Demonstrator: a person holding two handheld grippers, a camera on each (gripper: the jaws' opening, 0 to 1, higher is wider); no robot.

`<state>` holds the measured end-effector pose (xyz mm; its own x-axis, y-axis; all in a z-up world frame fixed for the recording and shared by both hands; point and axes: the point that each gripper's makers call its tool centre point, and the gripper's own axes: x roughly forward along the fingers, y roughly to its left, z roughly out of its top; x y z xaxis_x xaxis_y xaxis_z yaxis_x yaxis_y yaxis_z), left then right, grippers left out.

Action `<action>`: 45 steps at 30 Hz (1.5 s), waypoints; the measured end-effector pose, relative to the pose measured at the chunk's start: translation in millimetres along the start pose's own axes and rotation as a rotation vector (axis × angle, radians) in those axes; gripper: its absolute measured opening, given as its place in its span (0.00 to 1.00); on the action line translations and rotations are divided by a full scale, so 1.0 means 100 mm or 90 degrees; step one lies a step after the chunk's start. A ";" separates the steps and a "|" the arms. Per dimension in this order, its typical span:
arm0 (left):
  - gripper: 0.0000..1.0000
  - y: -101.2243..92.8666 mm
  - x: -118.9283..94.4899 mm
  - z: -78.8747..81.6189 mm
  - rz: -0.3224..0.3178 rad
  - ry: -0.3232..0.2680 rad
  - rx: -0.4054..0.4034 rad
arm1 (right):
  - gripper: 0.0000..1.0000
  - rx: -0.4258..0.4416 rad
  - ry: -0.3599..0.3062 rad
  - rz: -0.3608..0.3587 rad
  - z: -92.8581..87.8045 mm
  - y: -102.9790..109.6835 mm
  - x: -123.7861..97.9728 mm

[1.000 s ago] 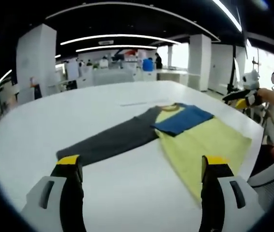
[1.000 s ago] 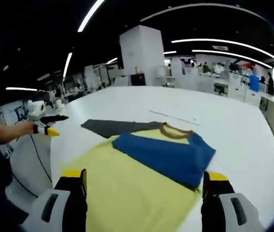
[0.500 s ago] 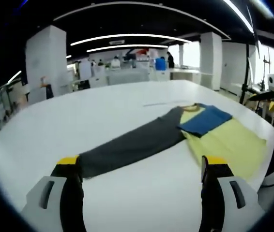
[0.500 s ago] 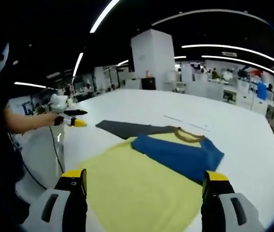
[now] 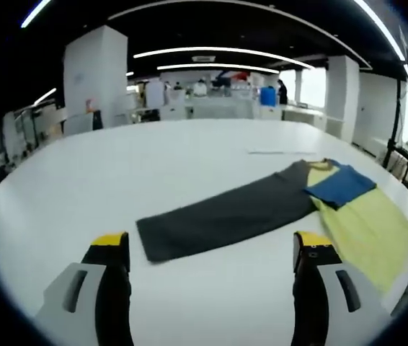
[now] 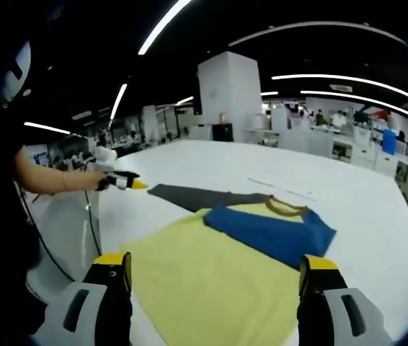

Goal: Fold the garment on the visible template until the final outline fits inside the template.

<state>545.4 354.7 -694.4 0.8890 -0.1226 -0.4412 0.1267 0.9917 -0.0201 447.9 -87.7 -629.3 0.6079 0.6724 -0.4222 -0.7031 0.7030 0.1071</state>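
While both grippers hang empty above the table (image 5: 81, 173):
Garment (image 6: 218, 277): flat near one table edge — blue sleeve (image 6: 269, 234) folded in.
Grey sleeve (image 5: 225, 216): long axis points toward the left gripper (image 5: 207, 249), jaws apart — nearer.
Right gripper (image 6: 211, 270): jaws apart, over the yellow body.

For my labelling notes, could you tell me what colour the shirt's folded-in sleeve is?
The folded-in sleeve is blue, lying across the yellow body; clearest in the right gripper view.

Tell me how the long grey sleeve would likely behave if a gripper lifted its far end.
The grey sleeve lies thin and flat against the white table, so it would probably drape limply rather than hold shape. It looks light. Since it joins the yellow body, lifting might tug that panel along.
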 end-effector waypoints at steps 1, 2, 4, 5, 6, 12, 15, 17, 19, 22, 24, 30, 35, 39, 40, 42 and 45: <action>0.85 0.01 0.01 0.00 0.005 -0.001 -0.006 | 0.95 0.003 -0.001 -0.002 0.00 0.00 0.00; 0.80 0.08 0.02 0.01 0.019 -0.004 -0.011 | 0.95 0.006 0.000 -0.004 -0.01 0.00 0.00; 0.74 0.15 0.07 0.00 0.028 -0.012 -0.031 | 0.94 0.011 0.004 -0.011 -0.04 -0.05 0.01; 0.73 0.16 0.08 0.00 0.031 -0.013 -0.044 | 0.93 0.012 0.006 -0.014 -0.04 -0.06 0.01; 0.72 0.21 0.11 -0.02 0.039 -0.013 -0.045 | 0.92 0.011 0.007 -0.015 -0.04 -0.05 0.02; 0.54 0.42 0.21 -0.21 0.095 0.019 -0.060 | 0.91 0.016 -0.002 -0.020 -0.01 -0.05 0.03; 0.40 0.48 0.26 -0.26 0.112 0.037 -0.038 | 0.91 0.016 -0.004 -0.025 0.00 -0.06 0.03; 0.40 0.51 0.29 -0.29 0.118 0.040 -0.053 | 0.90 0.018 -0.001 -0.028 -0.02 -0.06 0.02; 0.38 0.53 0.30 -0.30 0.133 0.043 -0.056 | 0.90 0.020 0.002 -0.031 -0.04 -0.07 0.02; 0.35 0.55 0.32 -0.35 0.142 0.051 -0.068 | 0.90 0.023 0.005 -0.032 -0.06 -0.07 0.01; 0.34 0.55 0.32 -0.40 0.147 0.058 -0.071 | 0.90 0.024 0.004 -0.035 -0.07 -0.07 0.01; 0.26 0.57 0.31 -0.52 0.158 0.063 -0.087 | 0.89 0.026 0.008 -0.038 -0.08 -0.08 0.02; 0.19 0.56 0.30 -0.51 0.166 0.049 -0.103 | 0.88 0.024 0.013 -0.042 -0.10 -0.09 0.03; 0.13 0.57 0.30 -0.51 0.185 0.054 -0.101 | 0.87 0.011 0.023 -0.048 -0.14 -0.10 0.04; 0.12 0.57 0.30 -0.51 0.189 0.056 -0.104 | 0.87 0.008 0.025 -0.049 -0.14 -0.11 0.04; 0.11 0.59 0.31 -0.51 0.200 0.060 -0.108 | 0.88 0.007 0.034 -0.050 -0.18 -0.11 0.04; 0.10 0.61 0.30 -0.52 0.227 0.056 -0.145 | 0.88 0.010 0.038 -0.053 -0.21 -0.12 0.02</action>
<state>557.2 413.9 -755.5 0.8171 0.2231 -0.5316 -0.2903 0.9559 -0.0450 449.8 -99.6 -650.8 0.6405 0.5966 -0.4836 -0.6449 0.7597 0.0832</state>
